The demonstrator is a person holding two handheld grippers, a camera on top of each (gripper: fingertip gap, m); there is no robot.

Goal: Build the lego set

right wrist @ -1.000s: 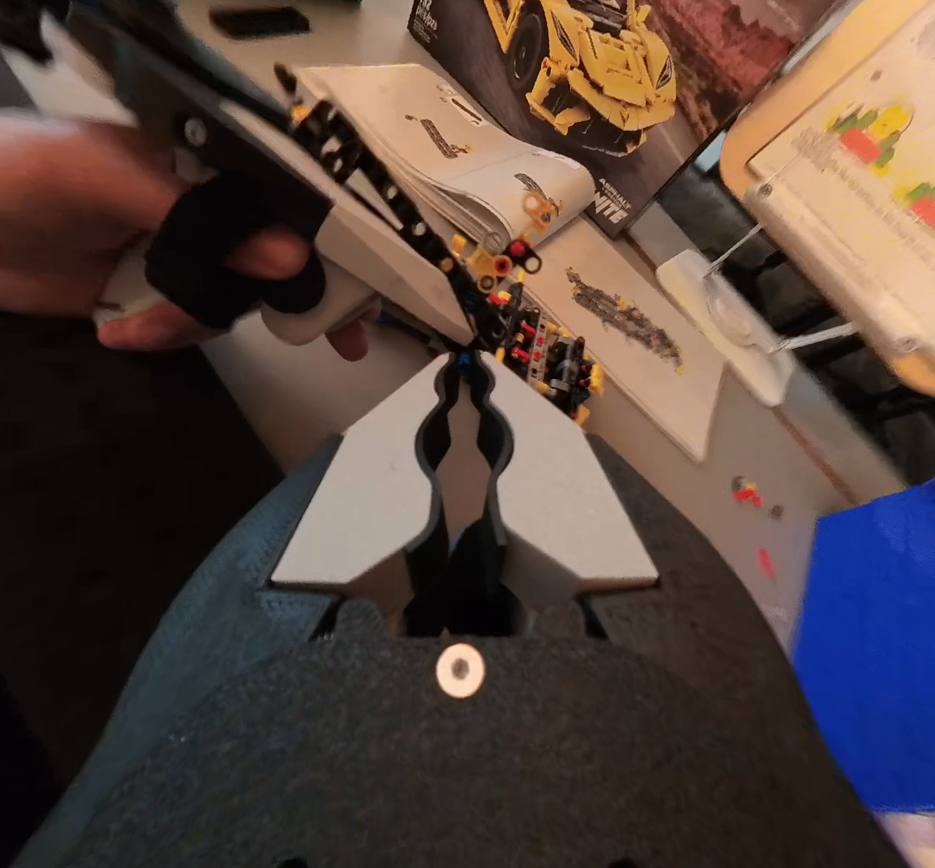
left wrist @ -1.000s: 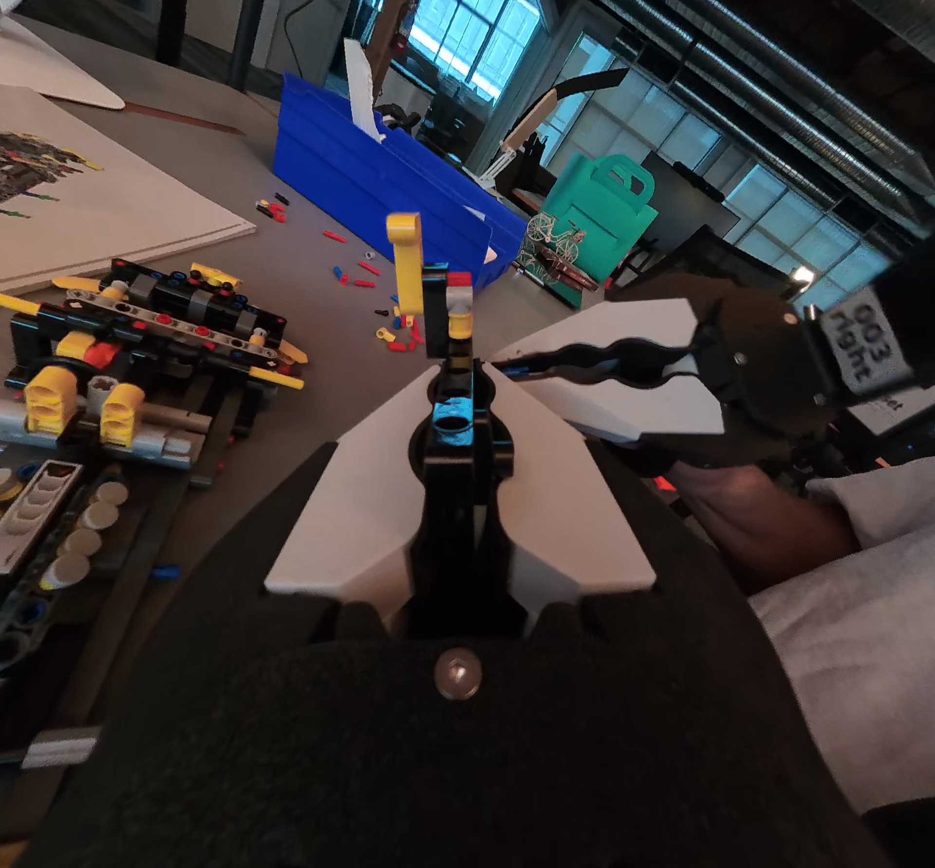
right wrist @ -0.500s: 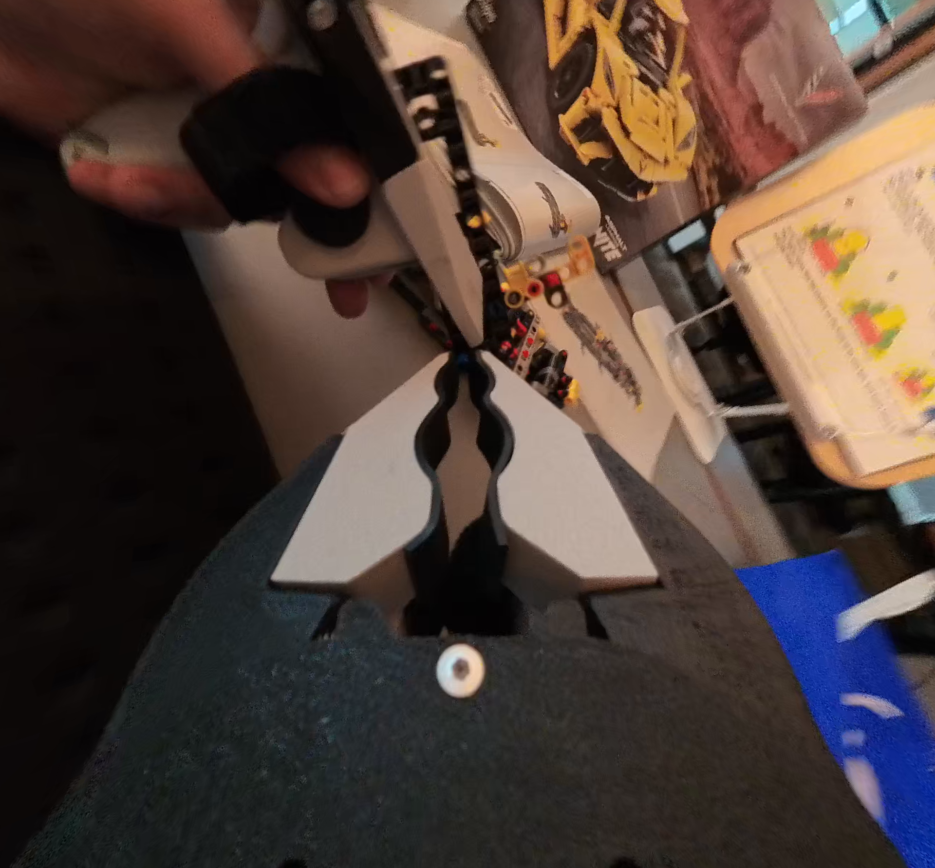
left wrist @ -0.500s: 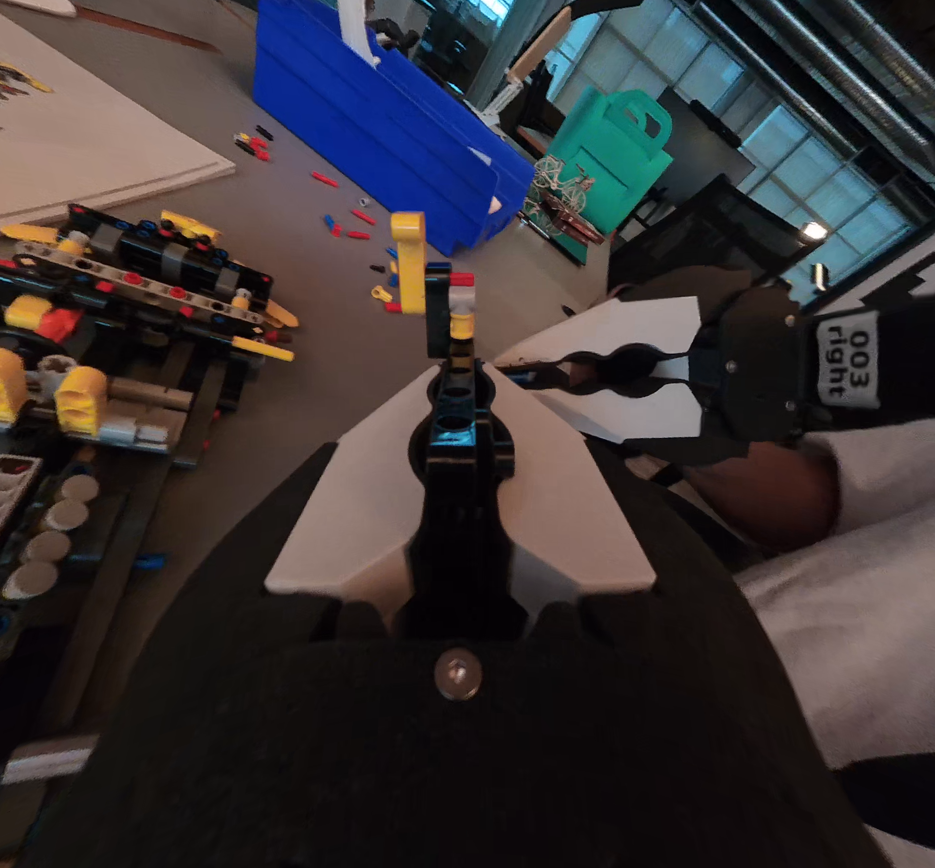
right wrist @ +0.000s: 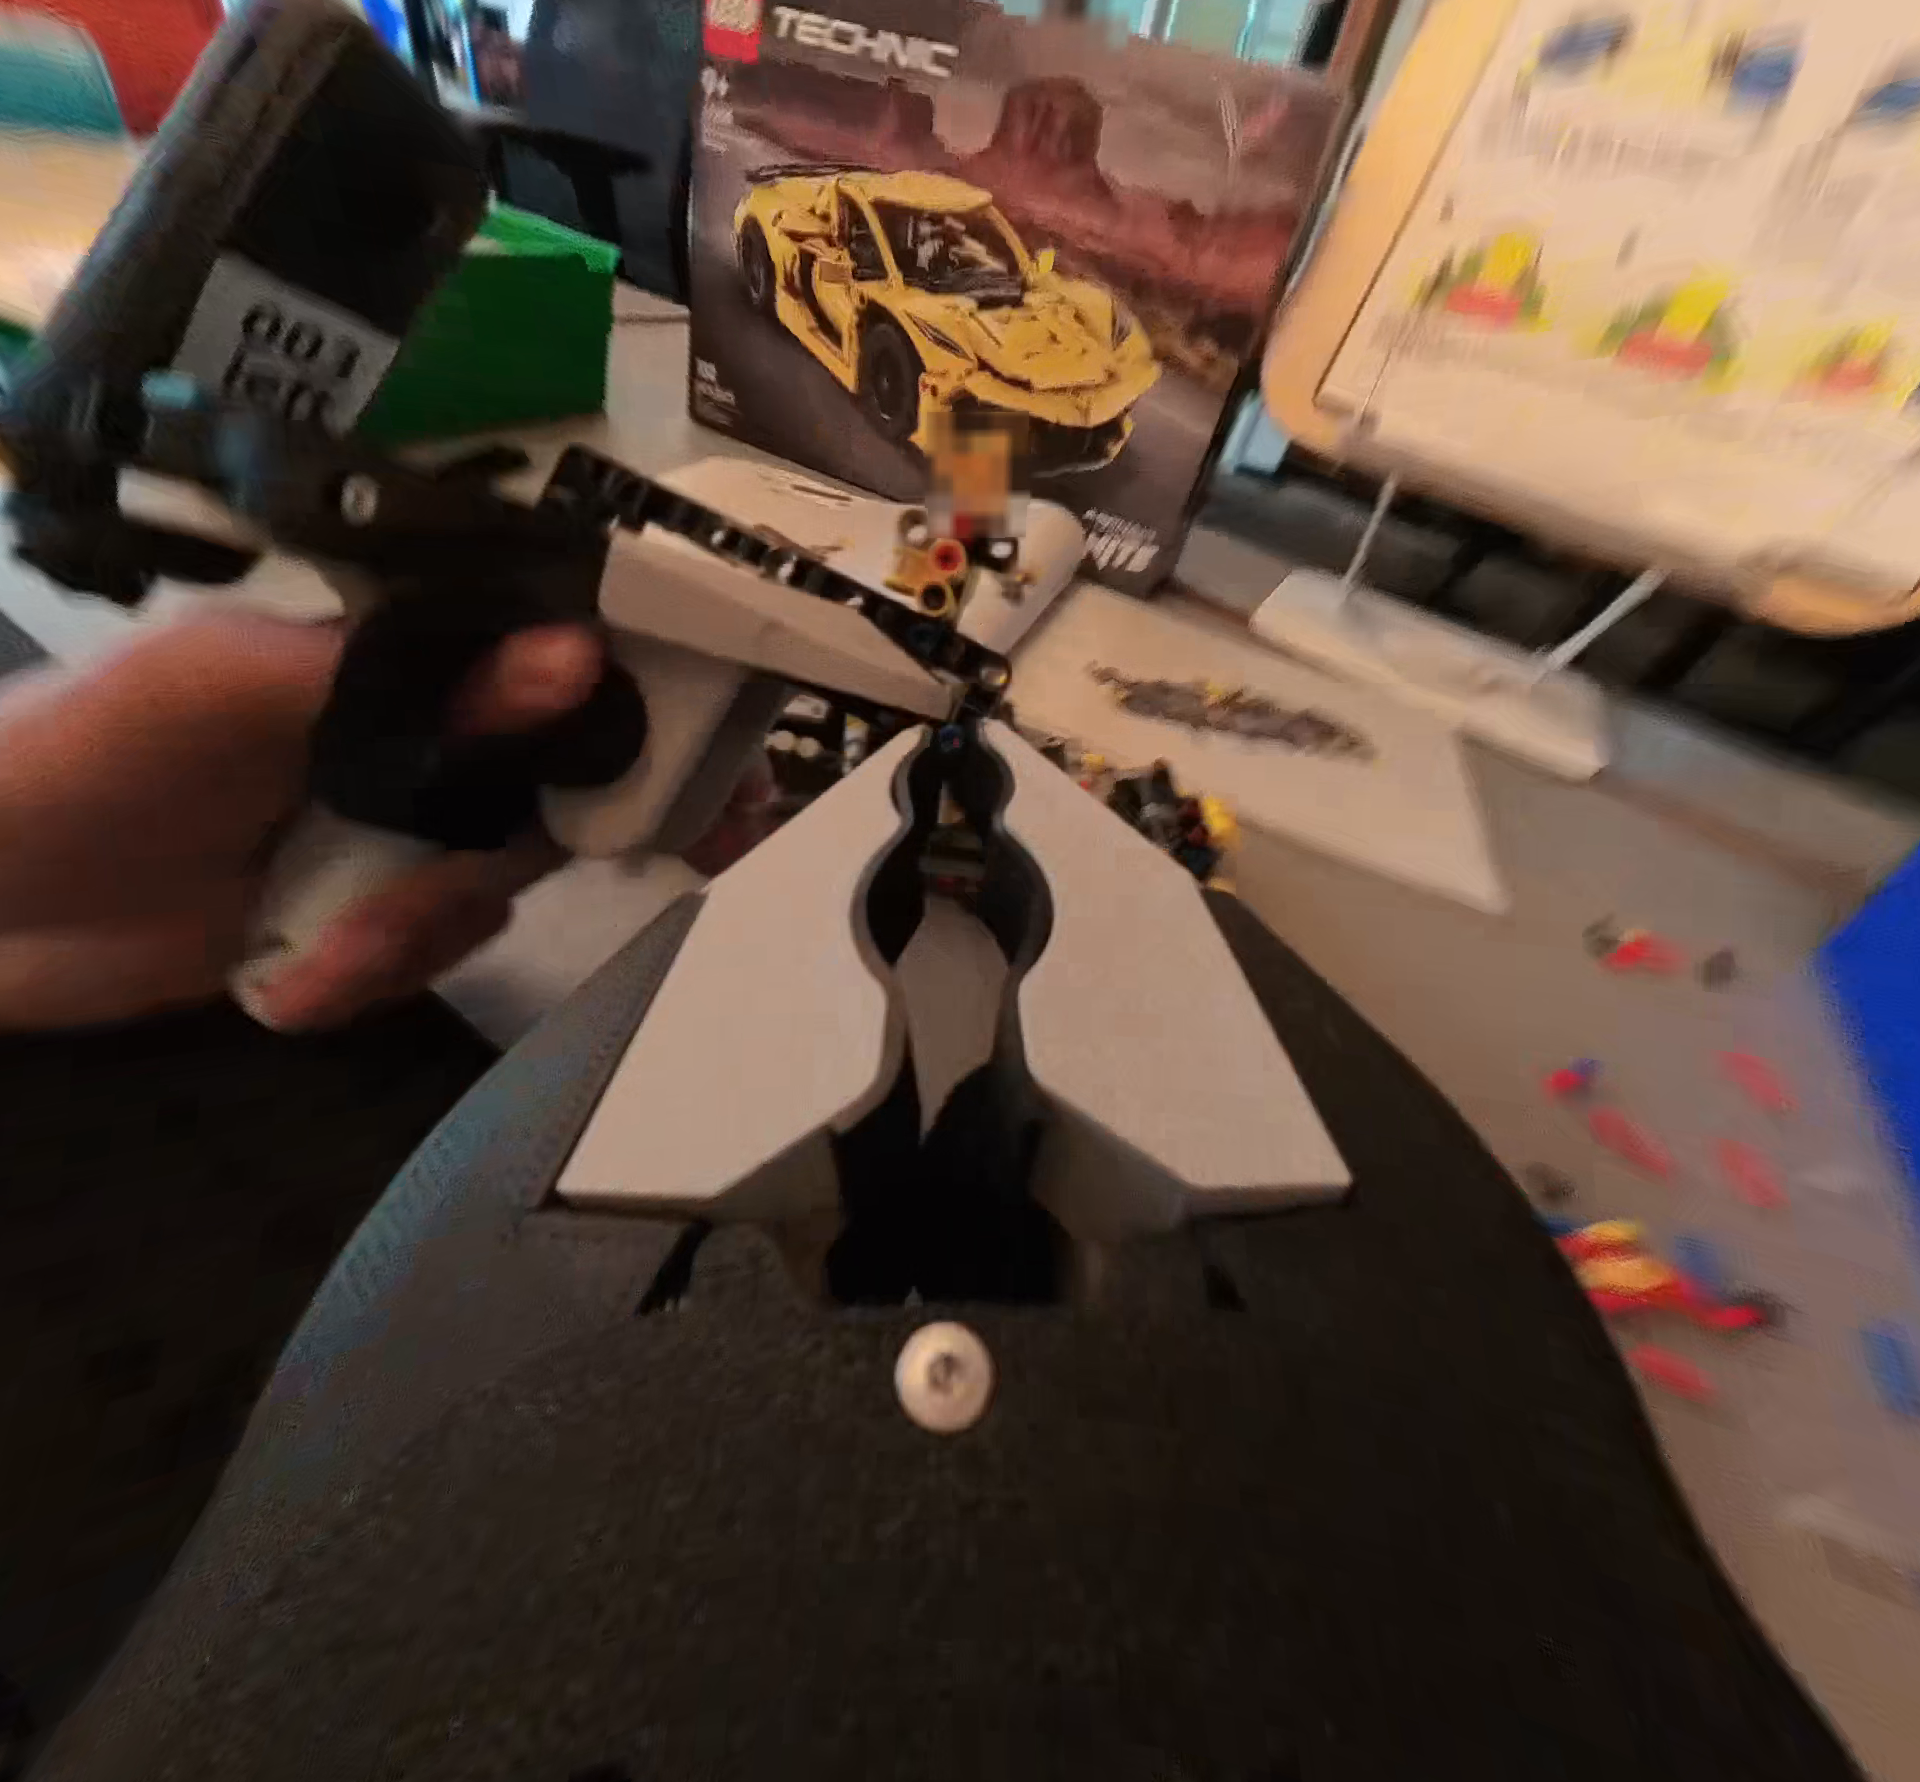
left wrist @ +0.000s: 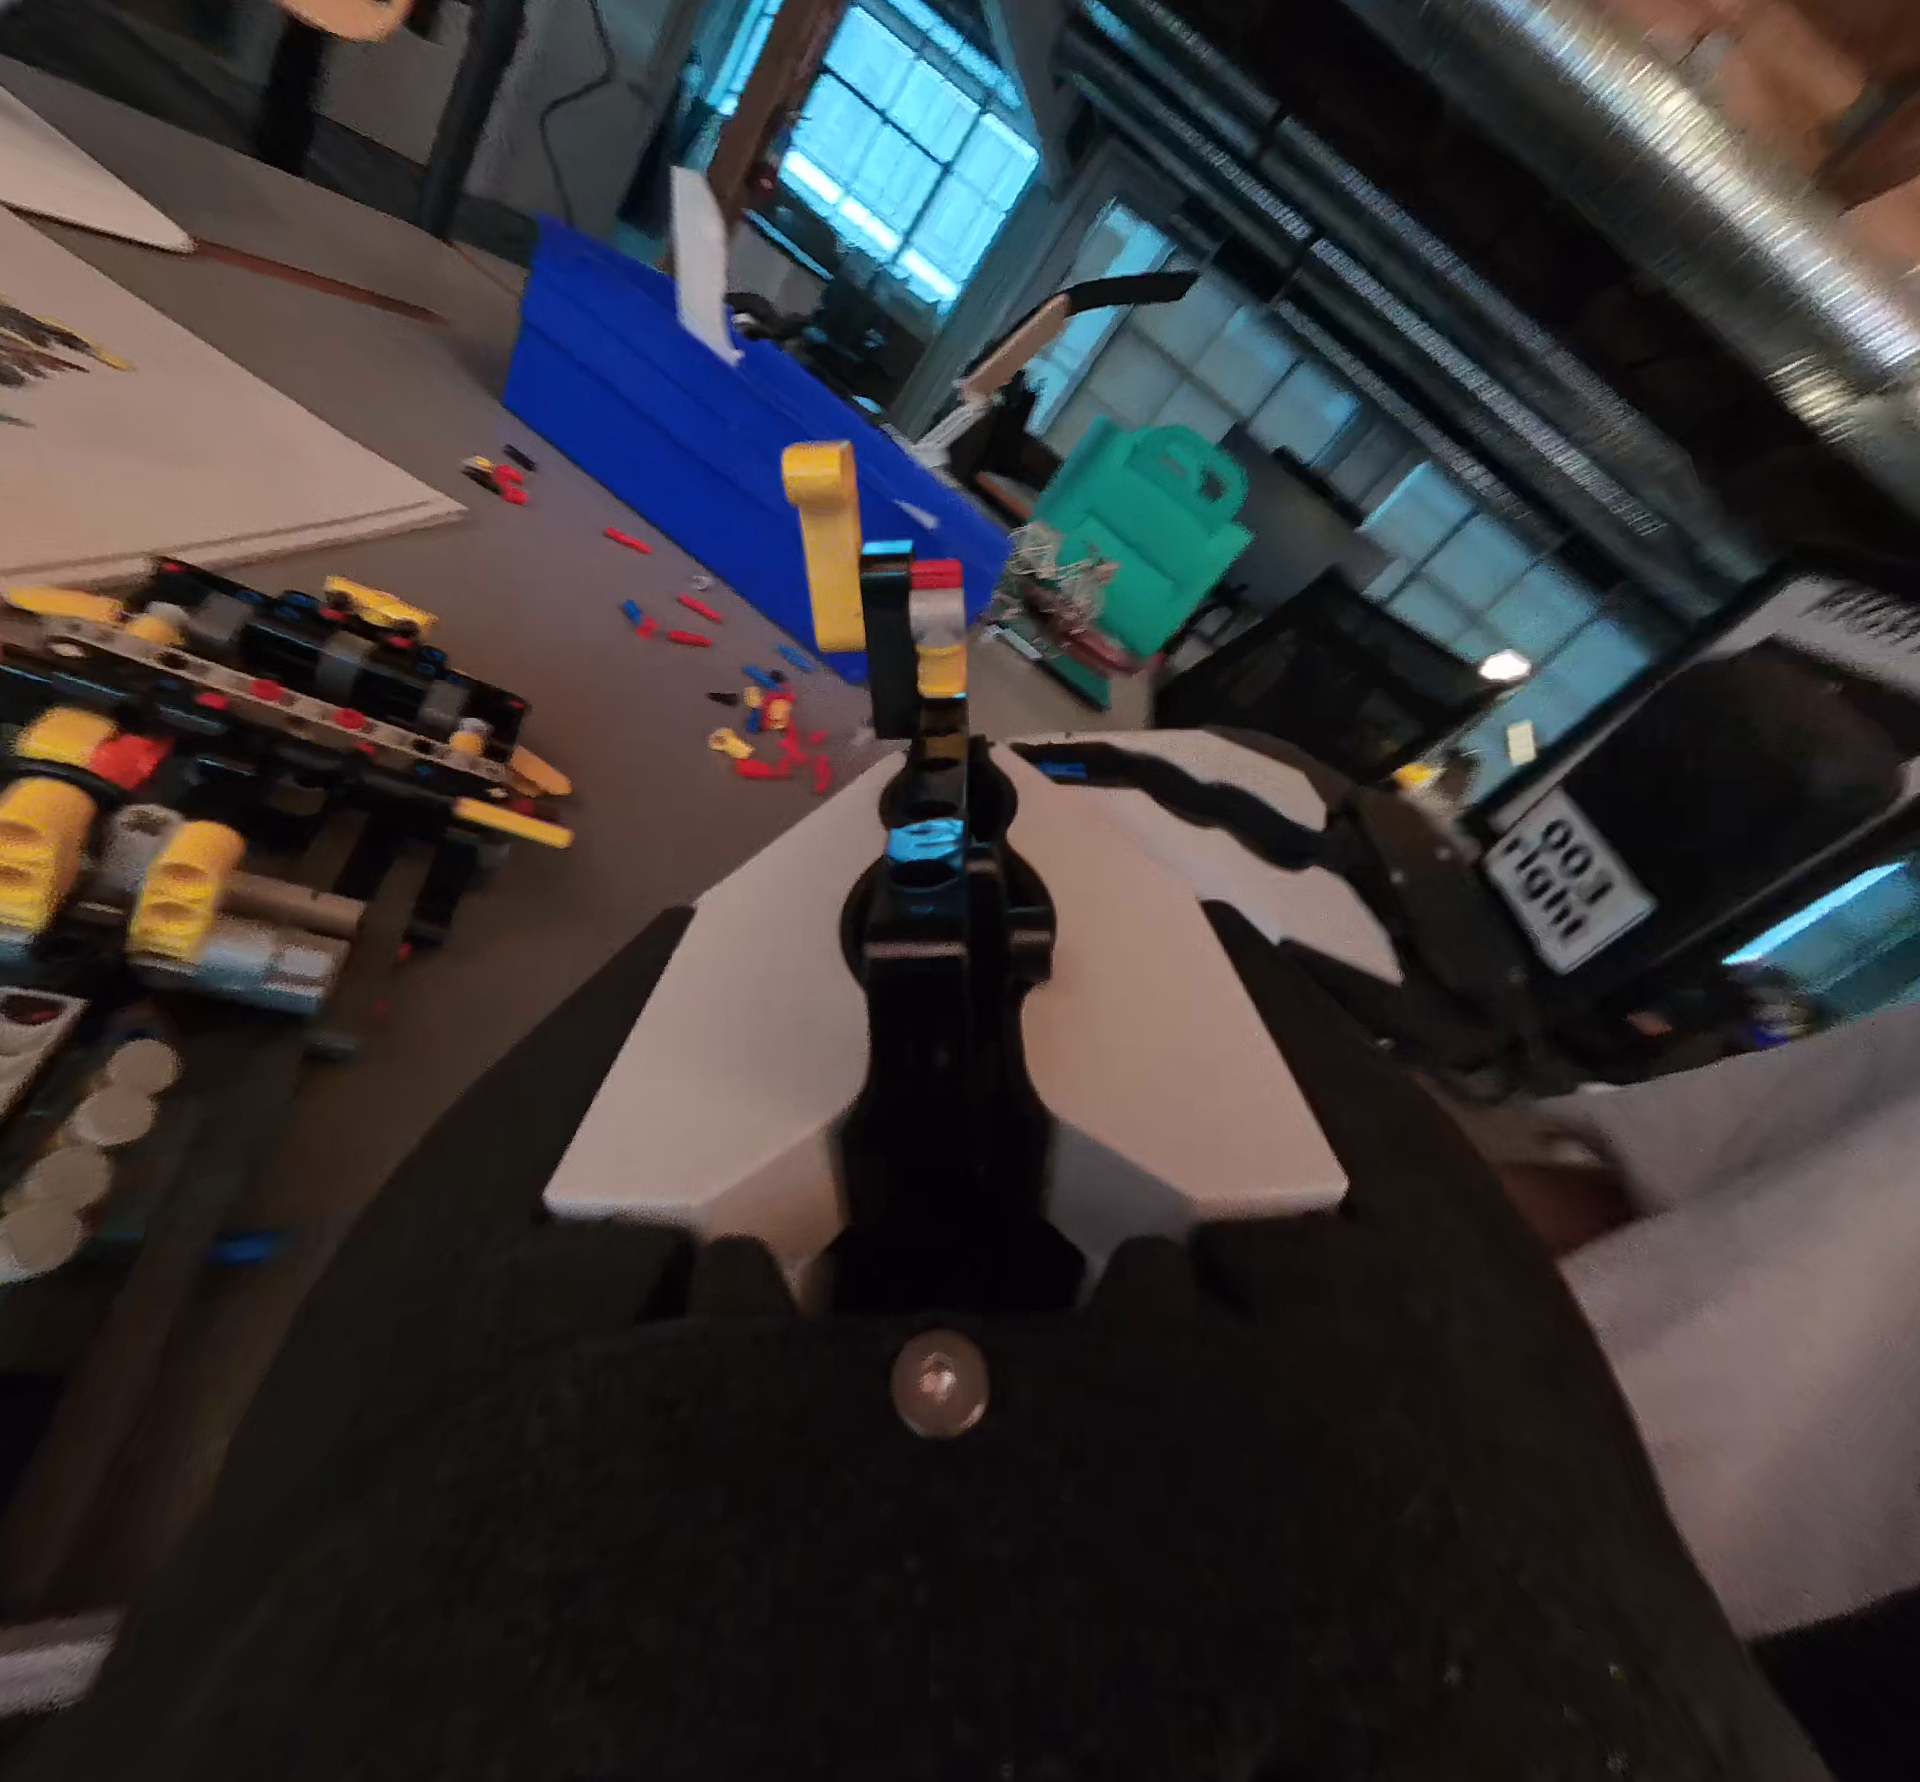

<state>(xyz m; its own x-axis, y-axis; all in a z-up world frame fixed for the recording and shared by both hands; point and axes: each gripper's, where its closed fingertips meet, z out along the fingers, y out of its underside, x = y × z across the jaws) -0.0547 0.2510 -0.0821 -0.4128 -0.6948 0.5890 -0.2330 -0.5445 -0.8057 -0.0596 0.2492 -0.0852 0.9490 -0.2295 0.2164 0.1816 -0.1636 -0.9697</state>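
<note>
One blue bin sits upper centre. One half-built car chassis lies at left. The left gripper clamps one black beam; the right gripper pinches one small blue pin at centre.

both hand-held grippers clamped, tips nearly touching, mid-air

A blue bin sits mid-frame, a teal bag to its right, windows above.
</note>
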